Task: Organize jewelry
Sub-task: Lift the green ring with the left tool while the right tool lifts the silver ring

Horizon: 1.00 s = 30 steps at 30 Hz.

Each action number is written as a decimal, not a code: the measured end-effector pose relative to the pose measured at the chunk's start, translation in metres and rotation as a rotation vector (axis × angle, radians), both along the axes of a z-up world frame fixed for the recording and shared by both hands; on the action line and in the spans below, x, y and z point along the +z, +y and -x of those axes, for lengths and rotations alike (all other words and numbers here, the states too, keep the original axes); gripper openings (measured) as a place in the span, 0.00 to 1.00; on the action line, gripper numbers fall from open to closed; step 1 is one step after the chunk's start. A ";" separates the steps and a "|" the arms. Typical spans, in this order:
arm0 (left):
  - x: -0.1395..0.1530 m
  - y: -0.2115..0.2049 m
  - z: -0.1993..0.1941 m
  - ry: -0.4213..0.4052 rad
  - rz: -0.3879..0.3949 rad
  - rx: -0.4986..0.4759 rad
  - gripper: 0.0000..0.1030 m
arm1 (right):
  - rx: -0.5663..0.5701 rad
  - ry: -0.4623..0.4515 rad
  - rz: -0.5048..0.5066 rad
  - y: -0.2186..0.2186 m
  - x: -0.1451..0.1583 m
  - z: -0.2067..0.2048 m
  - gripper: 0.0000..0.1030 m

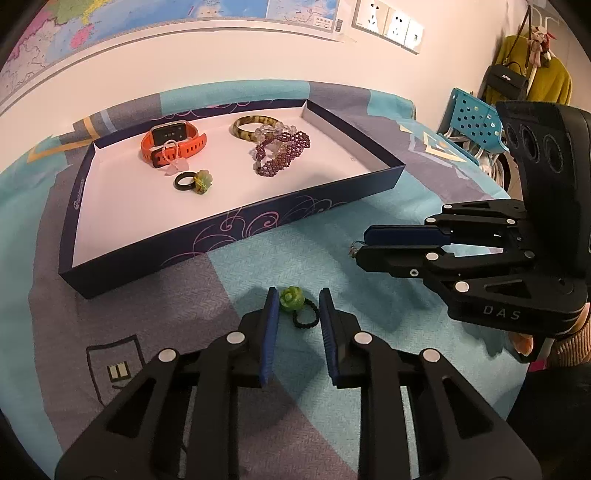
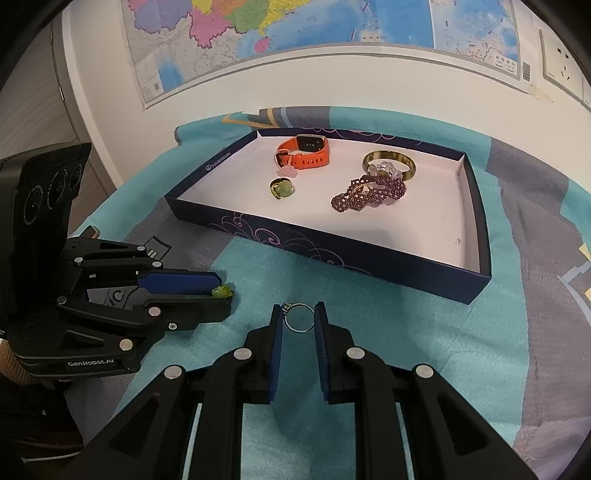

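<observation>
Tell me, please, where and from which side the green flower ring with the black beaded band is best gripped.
Grip the green flower ring across its carved flower head, coming down from above and the near side. The head stands proud of the cloth, while the thin beaded band lies flat and offers little to pinch. The left gripper already straddles it.

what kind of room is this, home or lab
Most likely a room in a home: a patterned cloth covers the surface, a wall map hangs behind it, and a yellow garment and handbag hang by the wall.
</observation>
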<state>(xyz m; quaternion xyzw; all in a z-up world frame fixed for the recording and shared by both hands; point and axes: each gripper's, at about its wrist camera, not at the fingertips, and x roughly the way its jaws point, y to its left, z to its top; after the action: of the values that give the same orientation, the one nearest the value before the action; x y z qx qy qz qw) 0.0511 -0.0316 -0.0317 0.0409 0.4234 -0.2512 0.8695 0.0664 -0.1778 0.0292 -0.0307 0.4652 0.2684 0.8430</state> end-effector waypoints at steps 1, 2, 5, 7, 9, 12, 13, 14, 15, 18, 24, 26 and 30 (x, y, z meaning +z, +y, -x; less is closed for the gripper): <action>0.000 0.000 0.000 -0.003 -0.002 0.000 0.21 | 0.000 -0.001 0.000 0.000 0.000 0.000 0.15; 0.000 0.000 0.001 -0.004 -0.004 0.001 0.21 | -0.001 -0.001 -0.001 0.000 0.000 0.000 0.15; 0.001 -0.001 0.002 -0.012 -0.008 0.004 0.16 | -0.004 -0.003 -0.003 -0.001 0.000 0.000 0.15; 0.003 0.000 0.003 -0.014 -0.002 0.006 0.13 | -0.004 -0.005 -0.006 -0.001 0.001 0.000 0.15; 0.004 0.001 0.004 -0.017 0.001 0.004 0.13 | -0.004 -0.008 -0.007 -0.001 0.002 0.001 0.15; 0.004 0.001 0.004 -0.017 -0.004 0.003 0.14 | -0.003 -0.008 -0.007 -0.001 0.002 0.000 0.15; 0.003 0.001 0.004 -0.016 -0.003 0.000 0.14 | -0.003 -0.008 -0.006 -0.001 0.002 0.000 0.15; 0.003 0.001 0.004 -0.014 -0.002 -0.004 0.14 | -0.003 -0.007 -0.007 -0.001 0.002 0.000 0.15; 0.003 0.001 0.004 -0.013 -0.003 -0.002 0.17 | -0.005 -0.006 -0.008 -0.001 0.002 0.000 0.15; 0.001 0.000 0.001 -0.003 -0.001 -0.003 0.23 | -0.004 -0.004 -0.008 -0.001 0.001 0.000 0.15; -0.002 0.000 -0.003 0.011 0.008 0.002 0.17 | -0.005 -0.004 -0.009 -0.002 0.000 0.000 0.15; -0.001 0.002 -0.003 0.012 0.015 0.014 0.16 | -0.006 -0.005 -0.011 -0.002 0.000 0.000 0.15; 0.000 -0.001 0.000 -0.004 0.002 0.020 0.15 | -0.006 -0.007 -0.011 -0.002 0.001 0.000 0.15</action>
<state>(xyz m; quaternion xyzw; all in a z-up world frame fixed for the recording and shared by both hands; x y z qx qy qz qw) 0.0513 -0.0321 -0.0317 0.0360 0.4218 -0.2428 0.8728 0.0667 -0.1802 0.0304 -0.0258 0.4608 0.2684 0.8455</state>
